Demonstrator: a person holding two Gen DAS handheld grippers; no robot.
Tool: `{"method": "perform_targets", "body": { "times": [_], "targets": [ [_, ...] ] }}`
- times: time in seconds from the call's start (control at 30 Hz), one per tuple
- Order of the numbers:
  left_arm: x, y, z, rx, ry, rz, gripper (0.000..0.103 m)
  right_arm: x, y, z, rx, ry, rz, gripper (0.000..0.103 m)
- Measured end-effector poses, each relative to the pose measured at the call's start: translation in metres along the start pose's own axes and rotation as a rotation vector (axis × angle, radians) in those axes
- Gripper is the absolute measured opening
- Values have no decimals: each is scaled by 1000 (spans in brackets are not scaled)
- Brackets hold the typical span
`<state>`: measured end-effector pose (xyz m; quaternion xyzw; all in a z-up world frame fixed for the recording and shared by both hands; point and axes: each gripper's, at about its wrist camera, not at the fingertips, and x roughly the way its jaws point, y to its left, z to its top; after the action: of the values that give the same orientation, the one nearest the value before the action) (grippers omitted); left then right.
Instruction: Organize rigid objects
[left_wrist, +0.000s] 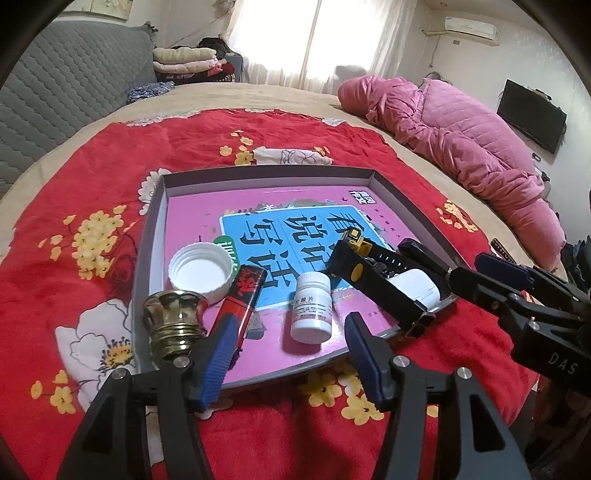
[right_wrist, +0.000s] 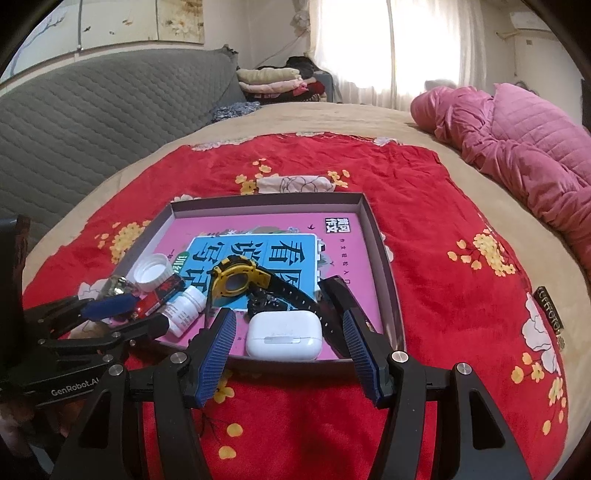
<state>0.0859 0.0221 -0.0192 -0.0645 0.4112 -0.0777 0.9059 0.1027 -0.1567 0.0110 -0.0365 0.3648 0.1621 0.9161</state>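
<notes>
A shallow grey box (left_wrist: 162, 206) (right_wrist: 384, 236) with a pink book cover inside lies on the red flowered cloth. It holds a white jar lid (left_wrist: 201, 271) (right_wrist: 153, 271), a red-black lighter (left_wrist: 242, 299) (right_wrist: 162, 293), a white pill bottle (left_wrist: 312, 308) (right_wrist: 186, 310), a yellow-black watch (left_wrist: 356, 258) (right_wrist: 236, 280) and a white earbud case (left_wrist: 415, 286) (right_wrist: 282, 334). A brass fitting (left_wrist: 173, 319) (right_wrist: 116, 286) stands at the box's near left corner. My left gripper (left_wrist: 291, 354) (right_wrist: 125, 314) is open and empty before the bottle. My right gripper (right_wrist: 288, 332) (left_wrist: 443, 264) is open around the earbud case.
A pink quilt (left_wrist: 461, 136) (right_wrist: 517, 147) lies on the bed to the right. A grey padded headboard (left_wrist: 55, 96) (right_wrist: 92, 122) and folded clothes (left_wrist: 188, 61) (right_wrist: 273, 81) are at the back. A dark label strip (right_wrist: 550, 308) lies on the cloth at right.
</notes>
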Motion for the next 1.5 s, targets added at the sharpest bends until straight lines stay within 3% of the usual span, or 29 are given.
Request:
{"method": "perform_targets", "body": {
  "times": [1.03, 1.17, 1.5],
  "targets": [
    [-56, -17, 0, -15, -39, 79, 60, -58, 8, -6, -3, -80, 13, 73],
    [-54, -19, -6, -13, 3, 138, 60, -60, 13, -14, -10, -57, 12, 73],
    [-56, -25, -20, -49, 69, 139, 60, -67, 19, -29, 5, -36, -55, 73]
  ]
}}
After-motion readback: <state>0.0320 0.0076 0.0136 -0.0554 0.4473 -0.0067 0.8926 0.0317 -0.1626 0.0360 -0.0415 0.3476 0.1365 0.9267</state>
